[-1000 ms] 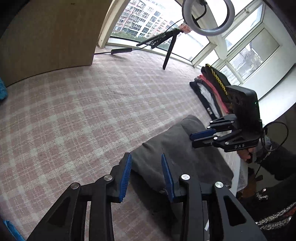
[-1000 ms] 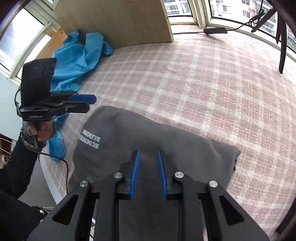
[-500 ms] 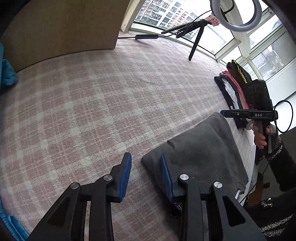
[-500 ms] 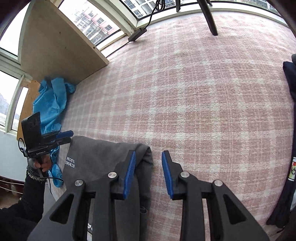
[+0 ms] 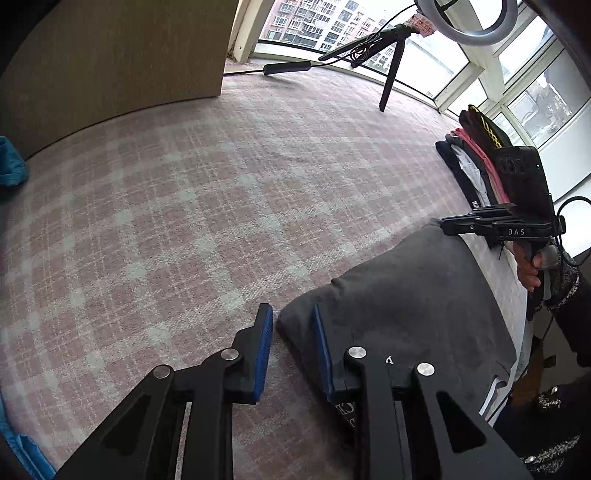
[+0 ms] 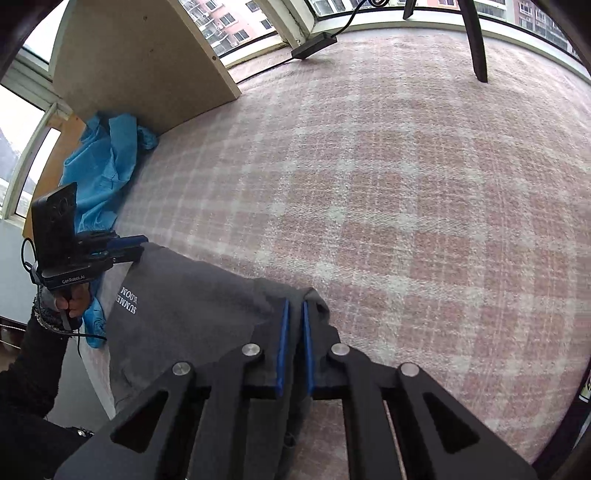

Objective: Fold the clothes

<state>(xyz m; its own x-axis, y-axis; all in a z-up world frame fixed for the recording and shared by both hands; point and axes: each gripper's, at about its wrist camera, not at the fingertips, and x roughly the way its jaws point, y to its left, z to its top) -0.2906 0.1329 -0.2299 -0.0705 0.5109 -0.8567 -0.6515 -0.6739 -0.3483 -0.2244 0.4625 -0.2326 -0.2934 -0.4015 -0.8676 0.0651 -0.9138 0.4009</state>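
A dark grey garment (image 5: 406,295) with white lettering lies folded on the pink plaid bedspread (image 5: 184,221) near its front edge. My left gripper (image 5: 291,332) straddles the garment's left corner. One pad rests over the bedspread and the other over the cloth; the jaws are closing but do not press on the fabric. In the right wrist view the grey garment (image 6: 192,295) reaches under my right gripper (image 6: 293,314), whose jaws have closed tight on a raised fold at its right corner. Each gripper appears in the other's view: the right gripper (image 5: 454,223) and the left gripper (image 6: 125,245).
A crumpled blue garment (image 6: 99,173) lies at the far left by a wooden board (image 6: 140,62). A stack of folded clothes (image 5: 476,158) sits at the right edge. A tripod (image 5: 388,85) with a ring light (image 5: 469,18) stands by the windows.
My right gripper slid from the middle of the grey garment to its right corner, opened around it, then shut on the fold. The left gripper stayed at the left corner.
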